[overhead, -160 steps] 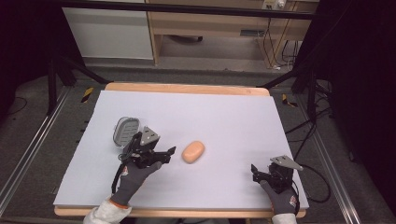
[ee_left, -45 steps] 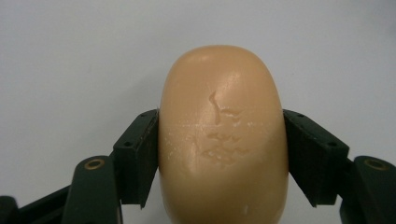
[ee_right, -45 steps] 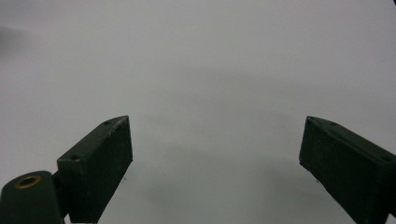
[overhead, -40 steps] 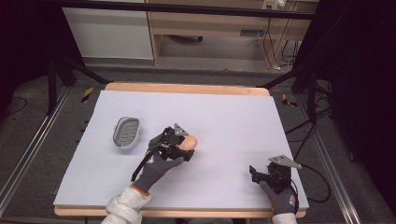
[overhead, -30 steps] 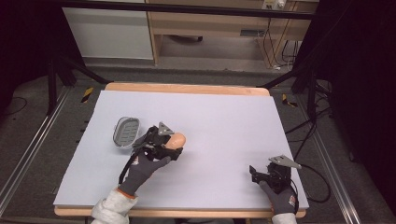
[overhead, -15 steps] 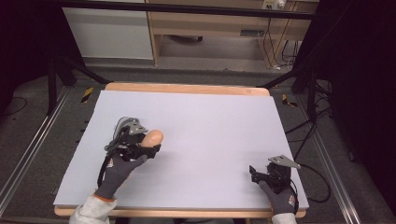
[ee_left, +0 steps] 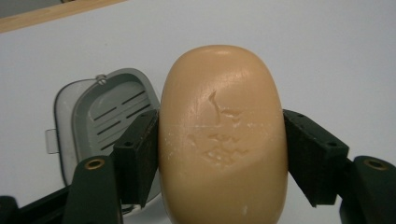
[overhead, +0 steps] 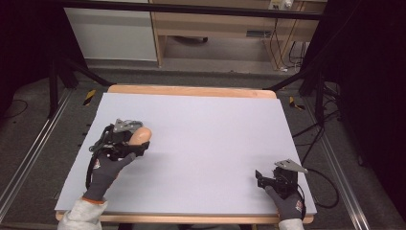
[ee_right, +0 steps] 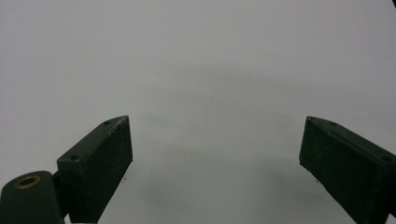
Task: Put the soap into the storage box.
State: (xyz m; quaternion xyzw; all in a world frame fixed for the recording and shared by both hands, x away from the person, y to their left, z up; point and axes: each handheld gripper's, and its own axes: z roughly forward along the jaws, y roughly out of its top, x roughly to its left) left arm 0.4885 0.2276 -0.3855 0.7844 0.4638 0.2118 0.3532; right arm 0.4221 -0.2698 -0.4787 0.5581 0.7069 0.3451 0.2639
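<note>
Two black jaws of my left gripper (ee_left: 219, 154) clamp the tan soap bar (ee_left: 222, 135) just above the grey soap dish (ee_left: 100, 116), while my right gripper (ee_right: 215, 163) rests released on the white table (overhead: 210, 134).

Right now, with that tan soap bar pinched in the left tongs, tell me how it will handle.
The soap bar looks stiff: it keeps its shape between the left tongs. Its smooth, rounded sides may let it slip. The dents on its face suggest it marks easily. Its oval form might rock or slide once set in the grey dish.
</note>
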